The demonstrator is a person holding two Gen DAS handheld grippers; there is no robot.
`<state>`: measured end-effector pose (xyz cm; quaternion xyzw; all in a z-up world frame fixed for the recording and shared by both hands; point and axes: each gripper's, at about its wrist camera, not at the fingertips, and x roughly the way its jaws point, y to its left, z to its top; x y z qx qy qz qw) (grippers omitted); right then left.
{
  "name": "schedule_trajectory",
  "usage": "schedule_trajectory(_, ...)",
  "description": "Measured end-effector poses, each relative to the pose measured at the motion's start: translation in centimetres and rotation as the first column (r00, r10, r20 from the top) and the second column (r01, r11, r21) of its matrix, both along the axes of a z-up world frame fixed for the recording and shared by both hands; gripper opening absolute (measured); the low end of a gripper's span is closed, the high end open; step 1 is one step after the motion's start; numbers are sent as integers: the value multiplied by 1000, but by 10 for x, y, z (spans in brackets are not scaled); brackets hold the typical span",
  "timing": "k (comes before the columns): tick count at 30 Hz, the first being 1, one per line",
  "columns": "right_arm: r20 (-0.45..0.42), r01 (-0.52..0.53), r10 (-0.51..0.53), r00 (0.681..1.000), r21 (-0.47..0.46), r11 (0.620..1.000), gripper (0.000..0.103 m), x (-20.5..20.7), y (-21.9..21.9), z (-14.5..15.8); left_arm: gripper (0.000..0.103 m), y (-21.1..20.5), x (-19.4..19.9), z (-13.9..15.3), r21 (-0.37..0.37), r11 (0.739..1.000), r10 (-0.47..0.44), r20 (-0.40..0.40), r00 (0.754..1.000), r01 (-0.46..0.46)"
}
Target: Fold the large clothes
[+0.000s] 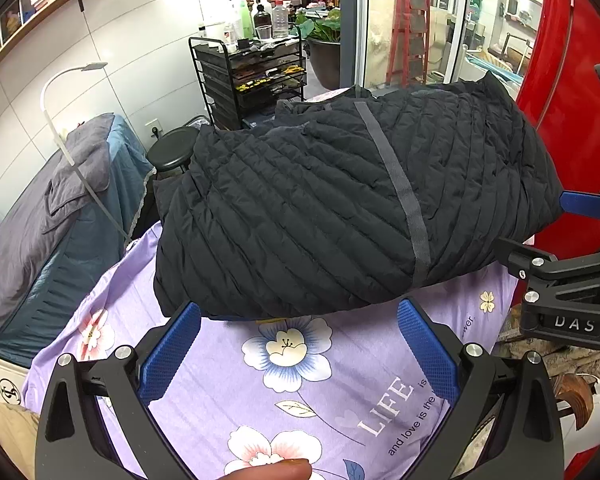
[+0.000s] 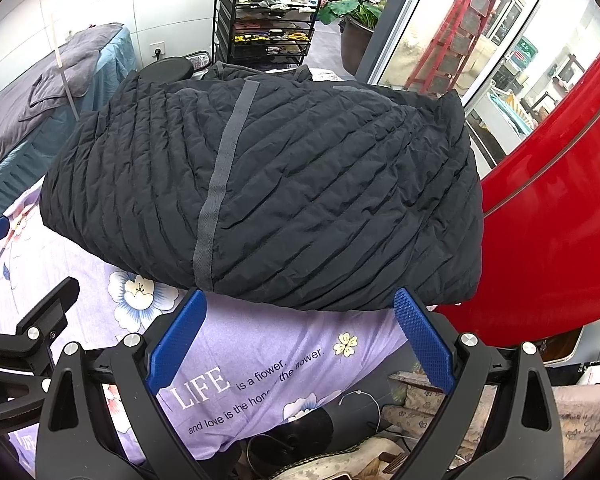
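Note:
A black quilted puffer jacket (image 1: 340, 200) lies folded into a thick bundle on a purple flowered sheet (image 1: 300, 392), with a grey strap across it. It also shows in the right wrist view (image 2: 280, 184). My left gripper (image 1: 300, 320) is open and empty, its blue pads just short of the jacket's near edge. My right gripper (image 2: 300, 308) is open and empty, its fingertips at the jacket's near edge. The right gripper also shows at the right of the left wrist view (image 1: 572, 280).
A red curved panel (image 2: 560, 220) stands right of the jacket. A black stool (image 1: 172, 152) and a black wire shelf cart (image 1: 252, 72) with bottles stand behind. A bed with grey and blue covers (image 1: 52, 216) lies left. Clutter (image 2: 340, 440) lies below the table's near edge.

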<state>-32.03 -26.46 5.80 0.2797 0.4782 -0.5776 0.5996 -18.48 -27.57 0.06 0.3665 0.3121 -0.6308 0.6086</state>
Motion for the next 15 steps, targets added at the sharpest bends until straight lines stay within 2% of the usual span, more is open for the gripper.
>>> schedule_trajectory(15,1,0,0,1000,2,1000,94,0,2,-1,97,1,-1,-2,7,1000,-4,7,1000,4)
